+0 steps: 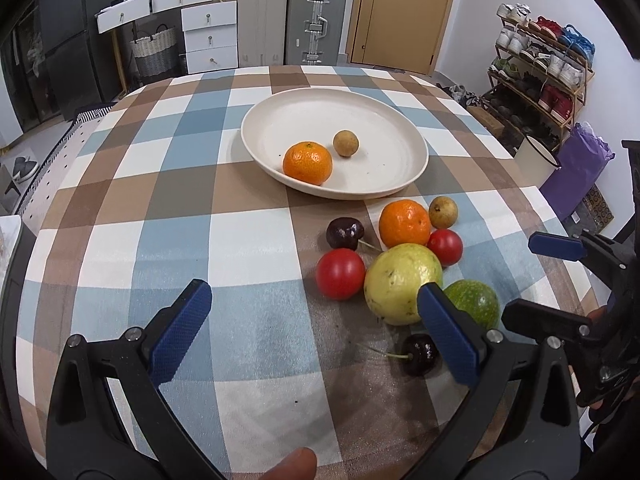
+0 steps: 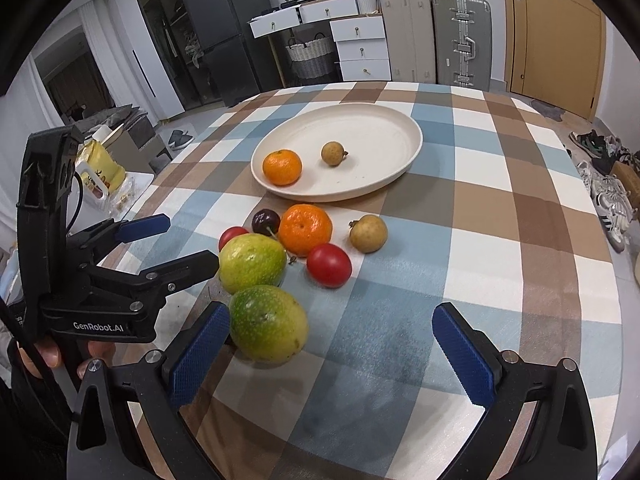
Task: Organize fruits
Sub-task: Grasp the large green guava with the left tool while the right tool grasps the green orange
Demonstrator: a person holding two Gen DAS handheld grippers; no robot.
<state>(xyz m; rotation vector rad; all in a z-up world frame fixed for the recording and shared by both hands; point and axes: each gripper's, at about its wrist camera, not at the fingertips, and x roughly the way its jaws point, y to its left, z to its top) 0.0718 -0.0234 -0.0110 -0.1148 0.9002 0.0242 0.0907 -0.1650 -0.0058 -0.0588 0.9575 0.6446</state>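
A checked cloth covers the worktop (image 1: 160,216), with a cream plate (image 1: 384,120) holding one orange (image 1: 307,162) and a small brown fruit (image 1: 346,143). Just in front lies a cluster of loose fruit (image 2: 280,256) on the cloth. Left gripper (image 1: 312,304) and right gripper (image 2: 332,328) hover with jaws wide, holding nothing

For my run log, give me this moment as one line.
left gripper: open, empty | right gripper: open, empty | plate: orange, longan | other fruit: on cloth
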